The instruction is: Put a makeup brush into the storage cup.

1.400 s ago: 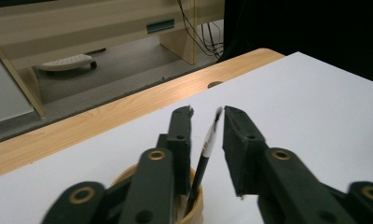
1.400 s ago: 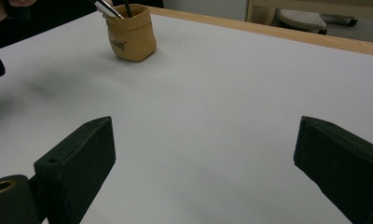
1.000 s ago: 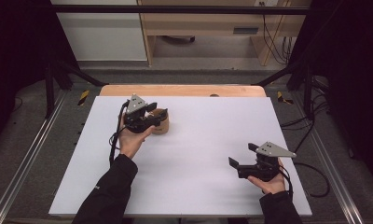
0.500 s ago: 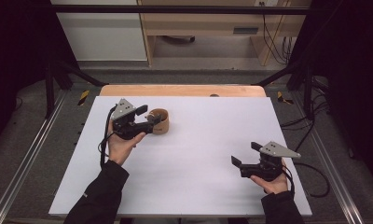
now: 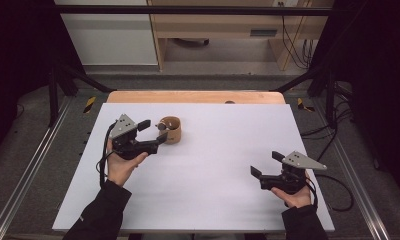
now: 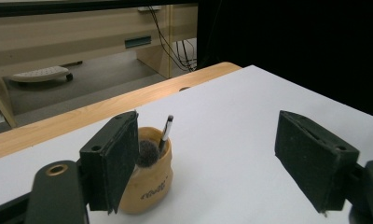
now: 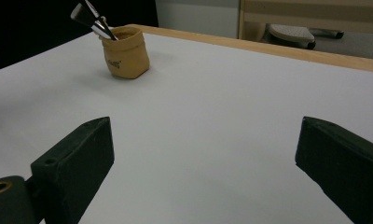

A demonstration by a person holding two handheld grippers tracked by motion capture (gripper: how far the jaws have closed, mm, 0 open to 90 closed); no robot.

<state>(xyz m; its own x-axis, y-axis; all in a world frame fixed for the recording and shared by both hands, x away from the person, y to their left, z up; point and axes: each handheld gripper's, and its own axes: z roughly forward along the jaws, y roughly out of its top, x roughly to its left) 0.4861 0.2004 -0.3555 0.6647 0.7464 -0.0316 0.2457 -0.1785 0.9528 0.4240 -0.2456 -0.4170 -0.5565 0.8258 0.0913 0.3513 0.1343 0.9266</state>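
Note:
A small tan pouch [image 5: 171,131] stands upright on the white tabletop [image 5: 213,170], left of centre and toward the far side. A makeup brush [image 6: 165,130] sticks out of the pouch [image 6: 146,184], dark bristles at the rim. My left gripper [image 5: 153,131] is open just left of the pouch, with its far jaw beside it and nothing between the jaws; its own view shows the left gripper [image 6: 212,158] spread wide. Near the front right, my right gripper [image 5: 266,163] is open and empty. From the right gripper [image 7: 208,163], the pouch [image 7: 126,53] sits far off with the brush [image 7: 93,21] leaning left.
A wooden strip [image 5: 198,96] borders the table's far edge. Metal frame rails [image 5: 33,165] run along both sides. Cables [image 5: 338,180] trail off the right edge. A wooden desk [image 5: 218,30] stands beyond on the floor.
My left gripper has drawn back from the pouch, leftward and toward the person. The pouch has stayed put. My right gripper has barely shifted.

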